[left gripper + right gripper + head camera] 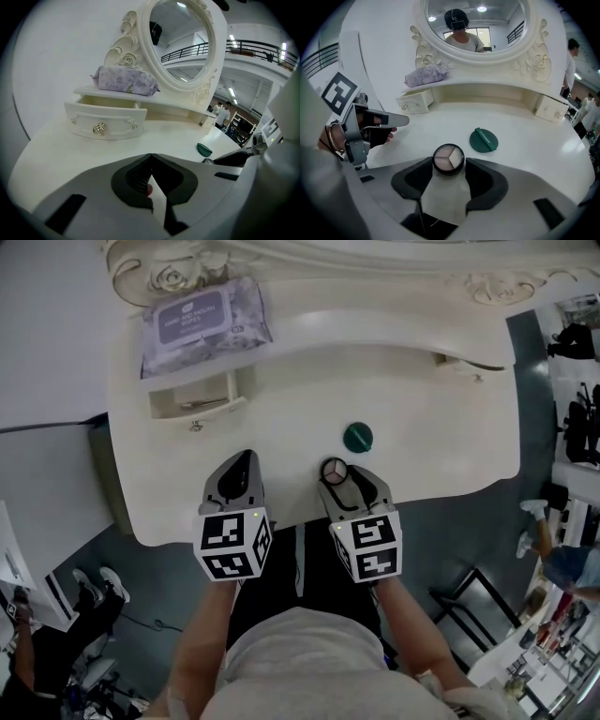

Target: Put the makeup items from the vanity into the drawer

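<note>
On the raised shelf at the far left of the cream vanity (422, 418), a lilac pack of wipes (204, 322) is laid flat. Directly below it the small drawer (199, 393) is pulled open toward the near side, with its knobbed front facing the person. What lies inside cannot be made out.

Near the front edge, left of centre, the left gripper (242, 463) is held low over the tabletop and pointed toward the far side. Its jaws are seen brought together at their tips, and nothing is gripped between them. It is kept well apart from the drawer and from both makeup items.

Just to its right, the right gripper (342, 482) is tilted down at the tabletop. Its jaws are spread wide. A round black eyeshadow compact (448, 159) with three pale shades is found between the jaw tips, lying flat on the vanity with its open face up. The pads are seen just beside its rim on either side and are not closed on it.

A little farther and to the right of that compact, a round dark green compact (357, 437) is set flat on the tabletop, apart from both grippers.

Behind, the oval mirror (476, 23) is framed in carved cream moulding, and at the far right a second small drawer (555, 110) is shut.
</note>
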